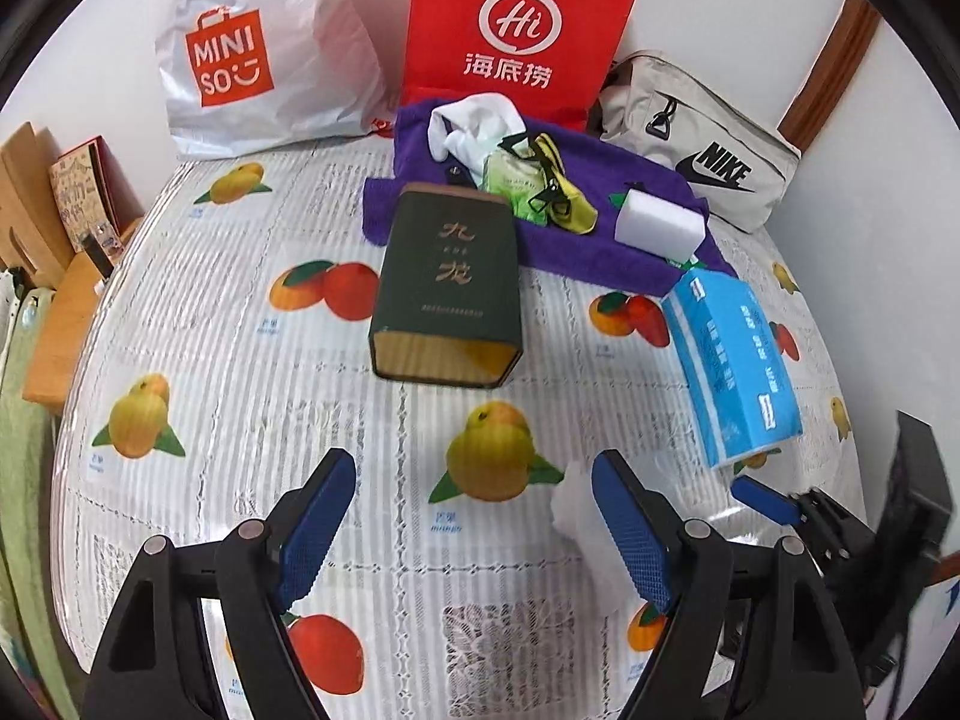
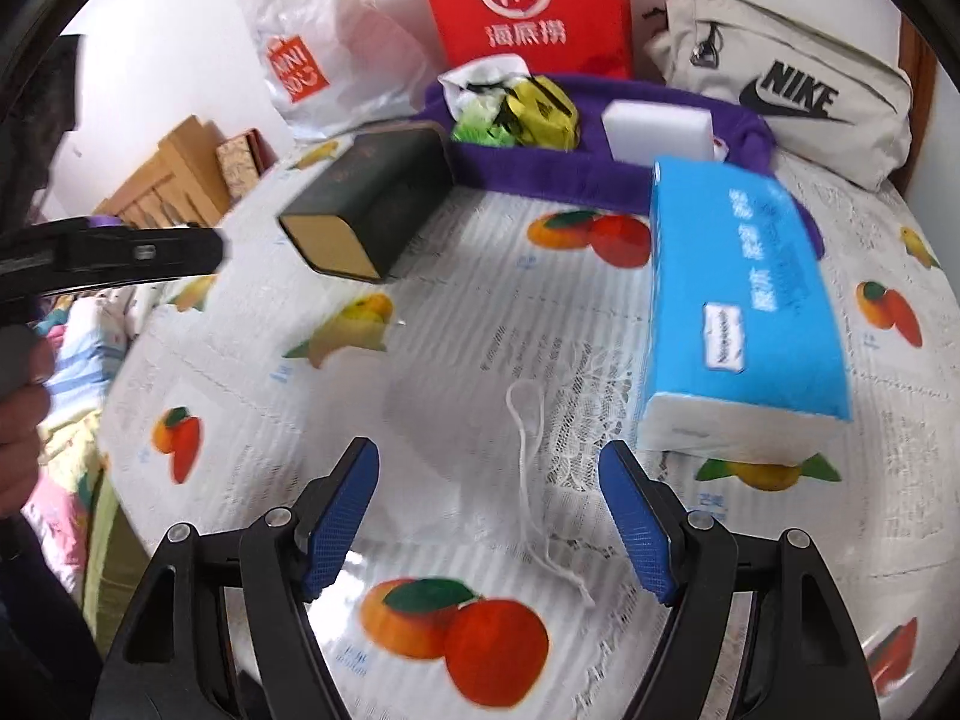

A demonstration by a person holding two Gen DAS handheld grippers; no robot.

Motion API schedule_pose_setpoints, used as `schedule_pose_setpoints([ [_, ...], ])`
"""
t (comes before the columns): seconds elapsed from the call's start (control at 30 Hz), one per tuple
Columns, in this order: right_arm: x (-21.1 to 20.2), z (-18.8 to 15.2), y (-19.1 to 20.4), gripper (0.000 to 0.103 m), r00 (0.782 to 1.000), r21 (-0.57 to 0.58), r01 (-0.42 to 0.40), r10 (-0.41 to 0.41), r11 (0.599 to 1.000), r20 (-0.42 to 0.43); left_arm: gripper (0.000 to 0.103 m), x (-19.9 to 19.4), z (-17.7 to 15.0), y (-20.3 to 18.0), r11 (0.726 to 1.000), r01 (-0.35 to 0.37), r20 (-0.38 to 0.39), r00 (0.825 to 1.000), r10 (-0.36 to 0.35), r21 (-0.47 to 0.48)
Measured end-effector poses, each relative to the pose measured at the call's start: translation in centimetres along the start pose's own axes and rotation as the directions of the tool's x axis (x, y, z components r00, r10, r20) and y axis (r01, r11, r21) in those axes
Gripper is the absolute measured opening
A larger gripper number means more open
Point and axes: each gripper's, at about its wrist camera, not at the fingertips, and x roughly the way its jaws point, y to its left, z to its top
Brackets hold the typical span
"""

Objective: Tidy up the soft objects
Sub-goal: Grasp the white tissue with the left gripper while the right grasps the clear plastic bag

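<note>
Left gripper (image 1: 474, 516): jaws spread wide, nothing between the blue pads, hovering over the fruit-print tablecloth (image 1: 240, 360). Right gripper (image 2: 489, 516): also spread and empty, poised above a thin white string loop (image 2: 531, 480) lying on the cloth.

Progress, judged from the layout: barely begun. Soft things piled on the purple towel (image 1: 540, 240) at the back: white cloth (image 1: 474, 120), green packet (image 1: 510, 183), yellow item with black clips (image 1: 561, 192), white sponge block (image 1: 659, 222). Blue tissue pack (image 2: 738, 300) flat on the table, one corner overlapping the towel's edge, near the right gripper. Dark green box (image 1: 447, 282) on its side, open end toward the camera, apparently empty; possibly the container to fill, though not certain. Nothing sorted or stowed yet.

Differences between views: left wrist view sharp, showing the box's gold lettering, the right gripper's blue pad (image 1: 762, 501) at the frame's right edge, and a faint white patch beside its own right pad, identity unclear. Right wrist view blurred, yet alone showing the string loop clearly, the tissue pack's white end face, and a hand (image 2: 24, 414) holding the other tool at far left.
</note>
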Motion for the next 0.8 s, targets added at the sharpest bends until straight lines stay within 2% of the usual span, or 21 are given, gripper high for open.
schedule_pose_setpoints([
  [0.17, 2.3, -0.6, -0.3, 0.065, 1.0, 0.019, 0.011, -0.01, 1.0, -0.023, 0.08, 0.3, -0.6, 0.9, 1.0, -0.01, -0.002, 1.0, 0.01, 0.011],
  [0.27, 2.9, -0.8, 0.7, 0.063, 0.997, -0.034, 0.076, -0.075, 0.997, 0.003, 0.08, 0.5, -0.8, 1.4, 1.0, -0.007, -0.004, 1.0, 0.007, 0.006],
  [0.33, 3.3, -1.0, 1.5, 0.055, 0.992, -0.079, 0.123, -0.122, 0.989, 0.019, 0.08, 0.6, -0.9, 1.6, 1.0, -0.005, -0.003, 1.0, 0.005, -0.002],
  [0.37, 3.3, -1.0, 1.8, 0.044, 0.991, -0.091, 0.134, -0.132, 0.987, 0.032, 0.08, 0.7, -0.9, 1.8, 1.0, 0.001, -0.004, 1.0, -0.001, -0.007],
  [0.43, 3.3, -1.1, 2.0, 0.033, 0.991, -0.099, 0.13, -0.126, 0.986, 0.047, 0.08, 0.9, -0.9, 2.0, 1.0, 0.006, -0.008, 1.0, -0.006, -0.012],
  [0.47, 3.3, -1.0, 2.0, 0.02, 0.99, -0.103, 0.134, -0.13, 0.986, 0.053, 0.08, 1.0, -0.9, 2.0, 1.0, 0.003, -0.008, 1.0, -0.003, -0.011],
  [0.5, 3.3, -1.1, 2.1, 0.014, 0.99, -0.109, 0.134, -0.128, 0.985, 0.06, 0.08, 1.1, -0.9, 2.1, 1.0, -0.001, -0.01, 1.0, 0.001, -0.01],
  [0.57, 3.2, -1.1, 1.8, 0.007, 0.992, -0.098, 0.116, -0.111, 0.988, 0.061, 0.08, 1.3, -0.9, 2.2, 1.0, -0.003, -0.015, 1.0, 0.003, -0.012],
  [0.8, 1.7, -0.6, 1.7, 0.005, 0.994, -0.101, 0.097, -0.091, 0.99, 0.061, 0.08, 1.8, -1.0, 1.8, 1.0, 0.004, -0.022, 1.0, -0.004, 0.003],
])
